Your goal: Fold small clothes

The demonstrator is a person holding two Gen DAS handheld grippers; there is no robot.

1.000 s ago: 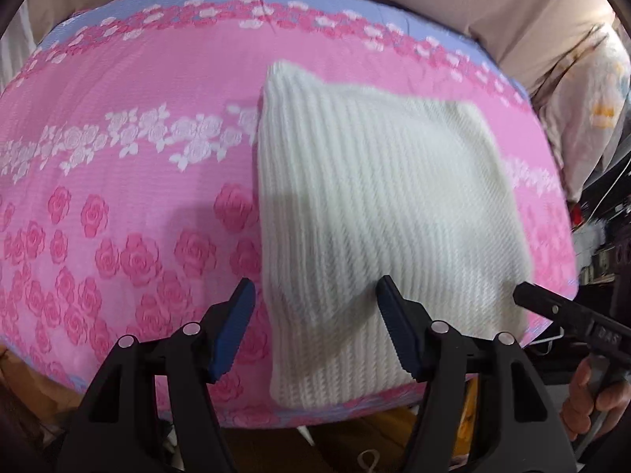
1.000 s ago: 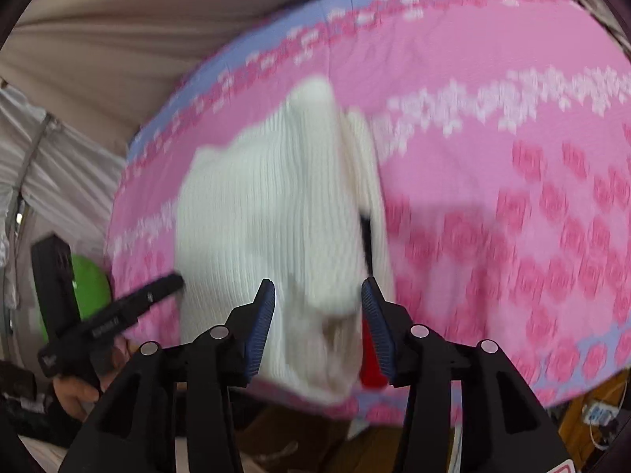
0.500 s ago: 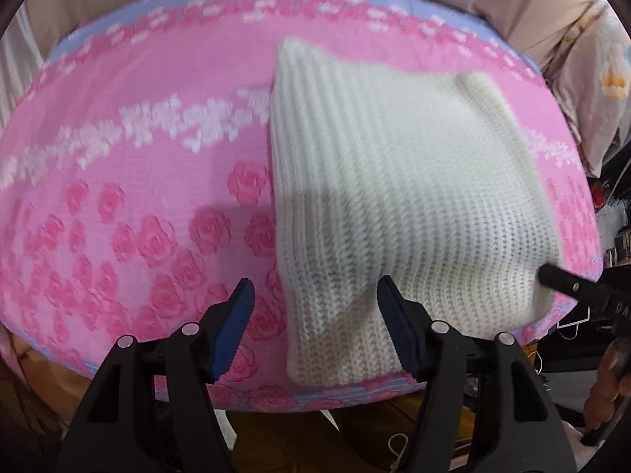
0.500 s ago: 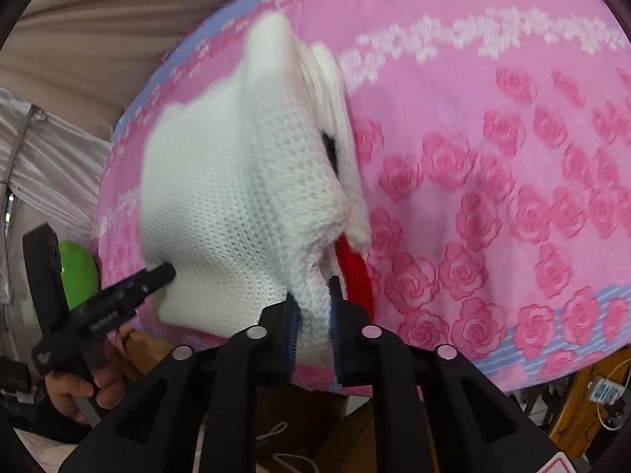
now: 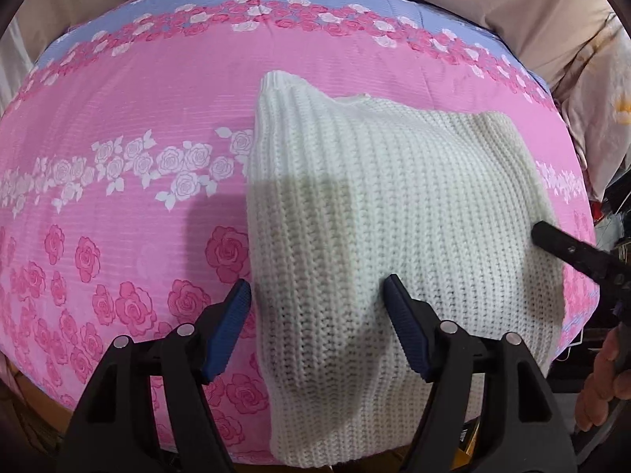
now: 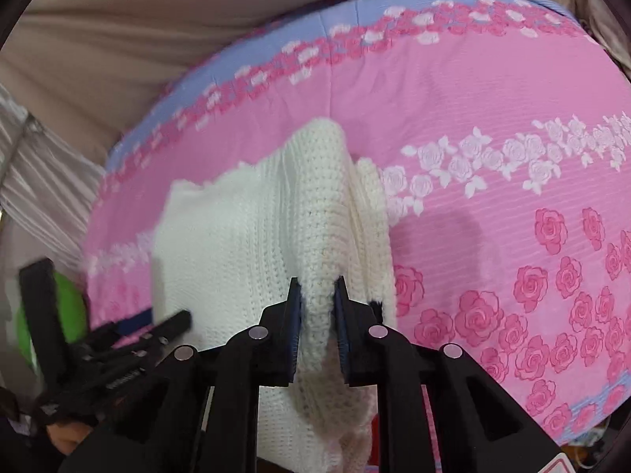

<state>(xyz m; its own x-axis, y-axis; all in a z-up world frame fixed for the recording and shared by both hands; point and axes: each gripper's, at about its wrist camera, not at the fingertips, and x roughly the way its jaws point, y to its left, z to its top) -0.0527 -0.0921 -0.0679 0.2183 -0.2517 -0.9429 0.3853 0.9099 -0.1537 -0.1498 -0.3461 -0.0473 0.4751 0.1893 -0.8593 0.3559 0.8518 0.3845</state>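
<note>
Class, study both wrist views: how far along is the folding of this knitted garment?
Done: the white knit sweater already lies doubled into a rough rectangle on the pink rose sheet. In hand: the right gripper is shut on its raised fold edge; the left gripper is open. Left: probably one more fold and flattening.

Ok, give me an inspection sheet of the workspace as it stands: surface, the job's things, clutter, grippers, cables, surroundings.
Surface: pink rose-print bedspread with a blue border, lying flat.
Job's things: white knitted garment, folded over, near edge hanging past the spread's edge.
Clutter: nothing seen on the spread.
Grippers: left hand-held gripper open, straddling the garment's edge; right hand-held gripper shut on a raised knit fold.
Cables: white cord by the right edge, partly hidden.
Surroundings: beige cloth behind; green object at left, unclear.
</note>
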